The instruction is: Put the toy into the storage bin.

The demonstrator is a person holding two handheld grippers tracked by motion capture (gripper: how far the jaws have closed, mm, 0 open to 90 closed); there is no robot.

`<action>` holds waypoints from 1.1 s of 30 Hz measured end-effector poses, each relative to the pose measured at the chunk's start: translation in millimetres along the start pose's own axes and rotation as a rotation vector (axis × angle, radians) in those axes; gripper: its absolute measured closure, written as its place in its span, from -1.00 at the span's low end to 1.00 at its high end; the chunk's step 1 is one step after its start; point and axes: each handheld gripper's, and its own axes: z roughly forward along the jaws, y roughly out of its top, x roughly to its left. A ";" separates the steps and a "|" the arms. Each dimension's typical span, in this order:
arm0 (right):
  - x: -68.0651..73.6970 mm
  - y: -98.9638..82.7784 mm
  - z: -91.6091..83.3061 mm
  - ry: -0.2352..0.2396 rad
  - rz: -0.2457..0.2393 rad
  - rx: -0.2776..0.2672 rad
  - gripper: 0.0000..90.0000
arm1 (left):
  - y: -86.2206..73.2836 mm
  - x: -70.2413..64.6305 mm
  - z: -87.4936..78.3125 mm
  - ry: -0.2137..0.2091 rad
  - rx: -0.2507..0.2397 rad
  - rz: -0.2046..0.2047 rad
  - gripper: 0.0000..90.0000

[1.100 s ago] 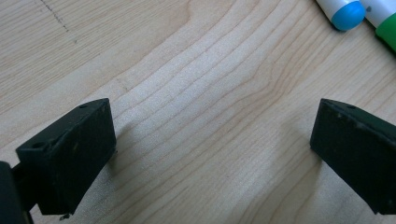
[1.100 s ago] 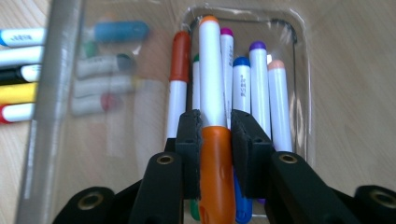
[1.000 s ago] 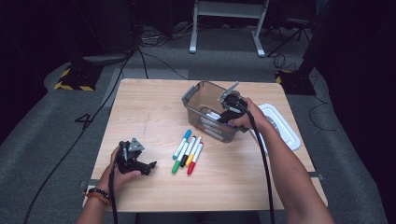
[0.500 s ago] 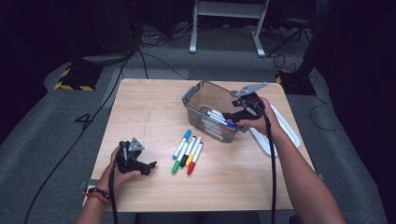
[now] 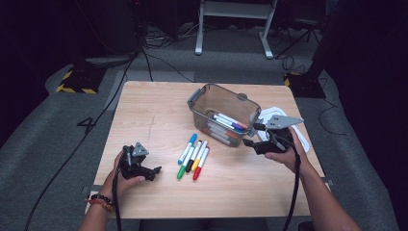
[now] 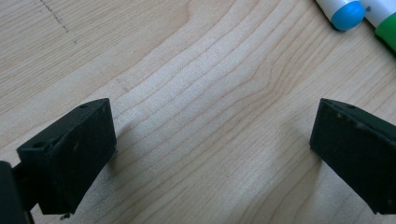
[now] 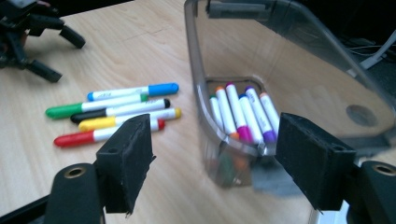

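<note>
A clear grey bin stands tilted at the table's back right, with several markers lying inside it. More markers lie in a row in front of it. My right gripper hovers at the bin's near right corner. Its jaws have just been opening and nothing is between them. In the right gripper view, the right gripper faces the bin, the binned markers and the row of markers. My left gripper rests open on the wood, left of the row; in the left gripper view, the left gripper has only bare wood between its jaws.
A white lid lies flat just right of the bin, near the table's right edge. In the left gripper view a blue marker cap and a green one show at the top right corner.
My right gripper has drawn back from above the bin toward the near right, its jaws spreading wide. More markers now show inside the bin. The left gripper has stayed put.
</note>
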 end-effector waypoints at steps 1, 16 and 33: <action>1.5 -4.3 -2.4 -0.004 0.002 0.000 -0.39 | 0.0 -0.1 -0.1 0.001 0.000 0.000 -0.99; 44.5 -63.3 14.4 0.124 -0.050 0.069 -0.41 | -0.3 -0.6 -0.1 0.003 -0.002 -0.006 -0.99; 105.1 -24.7 111.1 0.339 -0.297 0.110 -0.39 | -0.1 0.0 0.0 0.004 -0.003 0.002 -0.99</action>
